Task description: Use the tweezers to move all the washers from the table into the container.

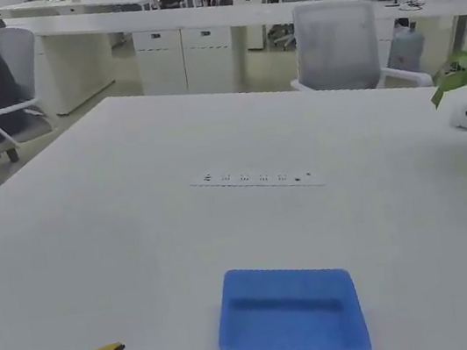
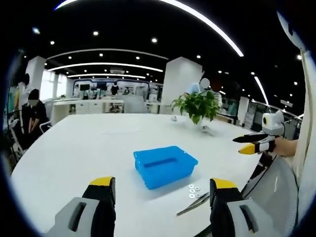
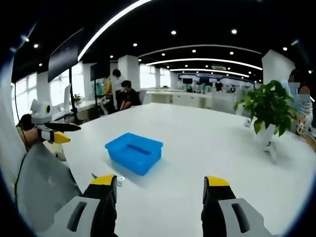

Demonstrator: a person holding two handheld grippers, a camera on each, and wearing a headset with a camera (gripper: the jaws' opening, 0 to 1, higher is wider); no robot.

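Your left gripper (image 2: 163, 183) is held up off the bench (image 2: 74, 148), its jaws spread wide with nothing between them. Your right gripper (image 3: 160, 181) is the same, jaws apart and empty. The blue container (image 2: 165, 165) sits open on the bench, close to the edge nearest you. A few small washers (image 2: 194, 190) lie on the bench just beside the container, between it and that near edge. The tweezers (image 2: 193, 204) lie flat next to the washers, closer still to the edge, and neither gripper touches them. I cannot tell whether their tips are spread or pressed together. A potted plant (image 2: 199, 106) stands on the bench well apart from the container.
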